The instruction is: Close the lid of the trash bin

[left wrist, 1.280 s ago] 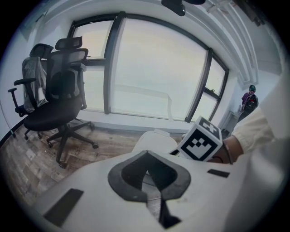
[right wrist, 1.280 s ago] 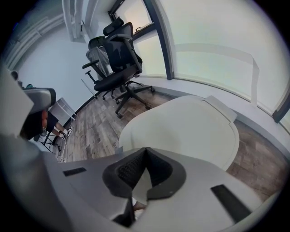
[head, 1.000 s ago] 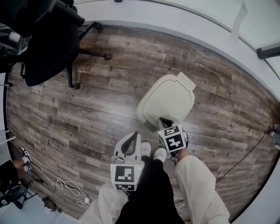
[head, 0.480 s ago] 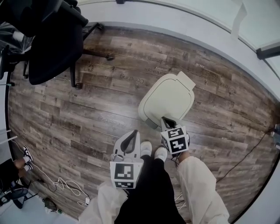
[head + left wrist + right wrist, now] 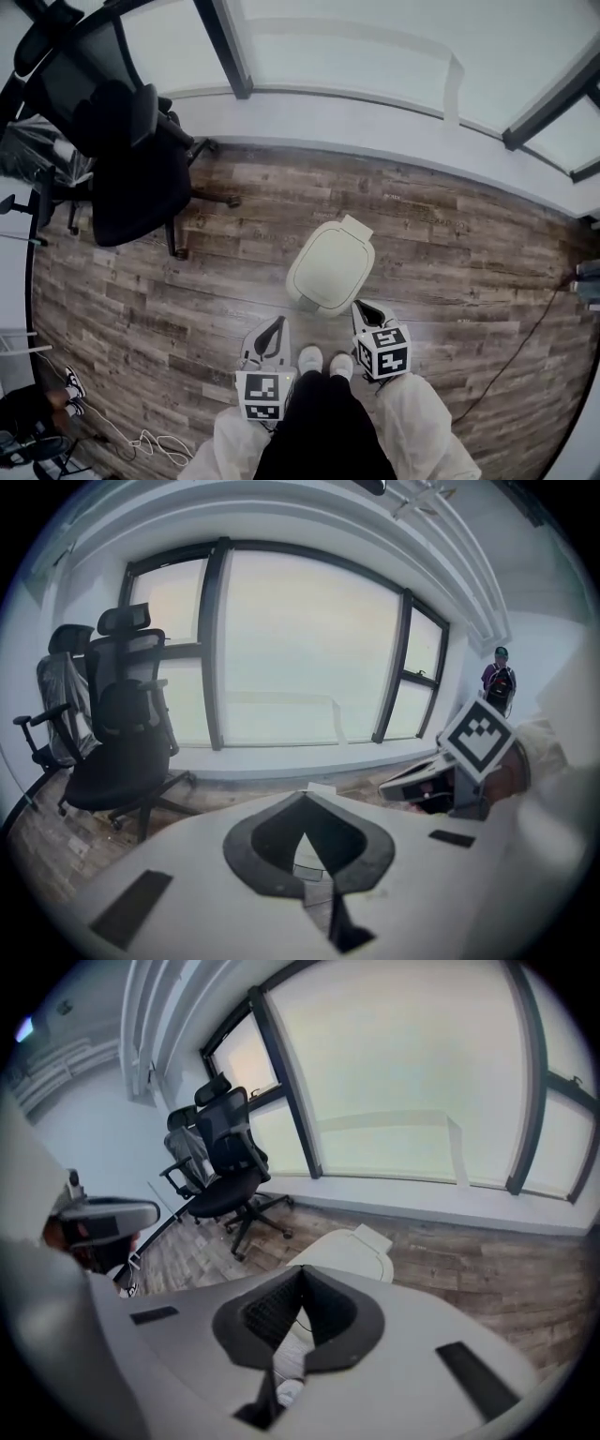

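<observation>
I am holding both claws pinched together on nothing. The left gripper [image 5: 302, 796] and the right gripper [image 5: 300, 1269] are each showing smooth pale jaws meeting at the tips around a dark, spade-shaped hollow. Just ahead of them the trash bin [image 5: 330, 267], rounded cream plastic, is standing on the grainy wood-plank floor [image 5: 187, 281] with its lid lying flat and shut. A black office chair [image 5: 131, 159] is sitting well off to the left, by the window [image 5: 375, 47].
</observation>
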The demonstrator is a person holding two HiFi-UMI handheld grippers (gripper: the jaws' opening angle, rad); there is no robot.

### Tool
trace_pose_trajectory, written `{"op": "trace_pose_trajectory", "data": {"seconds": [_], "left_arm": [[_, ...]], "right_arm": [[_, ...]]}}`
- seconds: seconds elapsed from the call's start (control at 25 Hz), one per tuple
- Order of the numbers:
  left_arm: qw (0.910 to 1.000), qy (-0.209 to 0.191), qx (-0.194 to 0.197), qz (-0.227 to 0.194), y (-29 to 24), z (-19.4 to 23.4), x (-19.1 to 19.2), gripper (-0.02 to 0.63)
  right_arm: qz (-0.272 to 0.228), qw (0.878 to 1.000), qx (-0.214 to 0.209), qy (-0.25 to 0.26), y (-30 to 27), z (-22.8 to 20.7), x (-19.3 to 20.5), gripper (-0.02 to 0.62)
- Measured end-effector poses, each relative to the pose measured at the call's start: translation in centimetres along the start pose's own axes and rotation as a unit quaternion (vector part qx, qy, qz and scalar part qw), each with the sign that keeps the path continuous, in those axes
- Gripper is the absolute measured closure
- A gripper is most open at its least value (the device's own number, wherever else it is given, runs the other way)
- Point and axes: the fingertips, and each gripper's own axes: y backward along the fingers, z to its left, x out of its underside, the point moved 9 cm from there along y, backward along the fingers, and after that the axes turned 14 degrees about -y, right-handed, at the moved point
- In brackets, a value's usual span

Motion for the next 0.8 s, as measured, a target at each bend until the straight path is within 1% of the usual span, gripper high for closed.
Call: {"op": "trace_pose_trajectory", "data": {"seconds": [0.16, 0.32, 0.44, 0.56, 0.72, 0.8], "left_arm": [[0.9999, -0.007, 0.010, -0.012, 4.2, -0.5, -4.7, 0.598], [0.9986, -0.023, 0.018, -0.044, 8.9, -0.4, -9.7, 0.598], [0.9962, -0.041, 0.020, -0.074, 10.9, 0.1, -13.8, 0.598], [0.9950, -0.045, 0.013, -0.088, 13.7, -0.2, -16.9, 0.598], [0.9911, -0.048, 0.010, -0.124, 16.9, -0.8, -21.0, 0.598], [0.9885, -0.055, 0.013, -0.140, 18.5, -1.4, -22.7, 0.598]], "right_arm": [[-0.048, 0.999, 0.001, -0.001, 8.0, 2.0, -3.4, 0.572], [-0.102, 0.995, 0.000, 0.004, 16.0, 4.7, -5.9, 0.572], [-0.146, 0.989, 0.004, -0.002, 20.7, 6.2, -8.3, 0.572], [-0.179, 0.984, 0.000, -0.006, 25.4, 7.7, -9.5, 0.572], [-0.220, 0.975, -0.004, 0.013, 31.3, 9.5, -11.3, 0.572], [-0.244, 0.970, -0.007, 0.015, 34.0, 10.0, -11.8, 0.572]]}}
